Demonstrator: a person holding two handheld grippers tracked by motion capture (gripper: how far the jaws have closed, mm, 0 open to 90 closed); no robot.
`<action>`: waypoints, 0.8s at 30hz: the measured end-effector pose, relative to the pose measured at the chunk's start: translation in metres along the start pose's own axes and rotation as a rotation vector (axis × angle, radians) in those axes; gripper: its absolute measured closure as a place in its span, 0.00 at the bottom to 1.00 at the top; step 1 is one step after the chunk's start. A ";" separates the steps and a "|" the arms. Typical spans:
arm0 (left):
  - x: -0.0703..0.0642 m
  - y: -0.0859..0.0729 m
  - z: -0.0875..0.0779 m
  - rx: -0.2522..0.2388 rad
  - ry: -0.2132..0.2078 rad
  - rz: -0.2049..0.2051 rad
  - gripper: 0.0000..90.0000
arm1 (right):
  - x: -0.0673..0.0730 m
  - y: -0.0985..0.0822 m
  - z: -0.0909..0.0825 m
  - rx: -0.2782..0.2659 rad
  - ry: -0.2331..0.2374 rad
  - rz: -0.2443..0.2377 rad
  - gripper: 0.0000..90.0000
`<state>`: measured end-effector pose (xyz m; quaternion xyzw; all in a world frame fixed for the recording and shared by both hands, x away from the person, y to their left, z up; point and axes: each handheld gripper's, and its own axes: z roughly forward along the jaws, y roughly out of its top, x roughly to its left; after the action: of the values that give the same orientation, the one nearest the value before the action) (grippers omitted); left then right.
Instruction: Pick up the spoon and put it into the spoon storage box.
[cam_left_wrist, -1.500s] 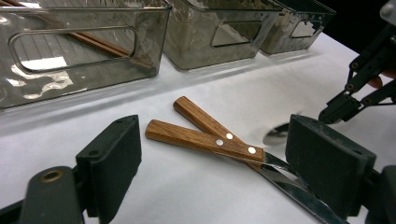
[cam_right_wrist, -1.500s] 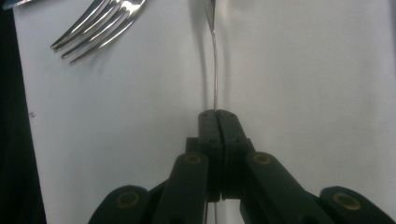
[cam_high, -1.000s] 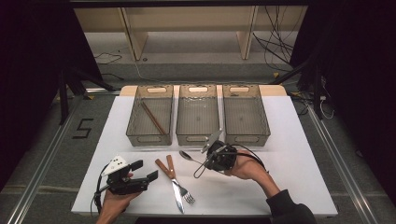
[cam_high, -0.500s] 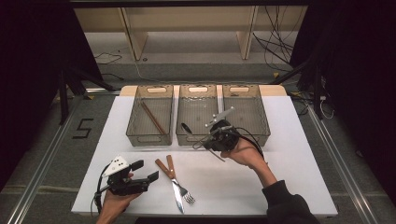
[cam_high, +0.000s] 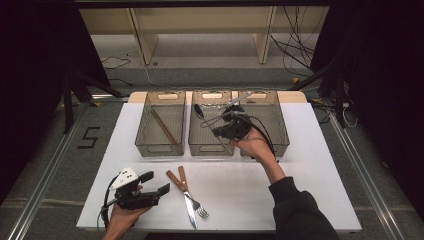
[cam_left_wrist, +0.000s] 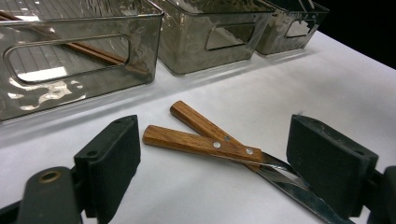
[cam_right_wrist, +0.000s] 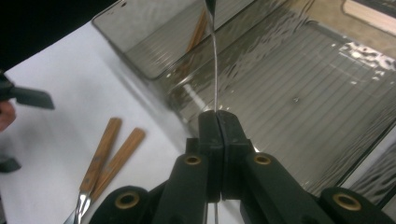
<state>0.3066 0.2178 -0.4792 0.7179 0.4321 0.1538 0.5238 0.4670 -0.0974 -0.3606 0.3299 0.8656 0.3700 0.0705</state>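
1. Spoon (cam_high: 210, 117) is seen as a slim, bright metal piece: a dark oval bowl at its far end and a thin handle that runs back to the right tool (cam_high: 216, 131). In the right gripper view, the handle (cam_right_wrist: 215, 70) is seen edge-on as a fine silver line.
2. Spoon is held in the air over the middle bin (cam_high: 192, 131), with the bowl above that bin's far left part.
3. Right tool is clenched on the spoon handle; its two black pads are pressed together around it. The tool is borne by the right hand (cam_high: 256, 147), raised above the near rim of the bins, with the forearm stretched forward from the table's near edge.
4. Left tool (cam_high: 155, 182) is released, its jaws standing wide apart. It is held low over the table (cam_high: 300, 200) by the left hand (cam_high: 122, 212), pointing towards the knife (cam_high: 181, 192) and fork (cam_high: 192, 197), whose wooden handles lie crossed just beside it.
5. Brown sticks (cam_high: 162, 125) are noted in the left bin (cam_high: 144, 131).
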 end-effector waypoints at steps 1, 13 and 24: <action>0.000 0.000 0.000 0.000 0.000 -0.001 0.19 | -0.001 0.002 0.001 0.000 -0.004 0.013 1.00; 0.000 0.000 -0.001 -0.003 0.001 0.003 0.19 | -0.019 0.023 0.013 -0.013 -0.059 0.090 1.00; 0.000 0.000 -0.001 -0.004 0.002 0.005 0.19 | -0.027 0.029 0.023 -0.018 -0.088 0.137 1.00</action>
<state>0.3059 0.2181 -0.4790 0.7177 0.4306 0.1566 0.5244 0.5119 -0.0857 -0.3604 0.4038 0.8337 0.3669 0.0859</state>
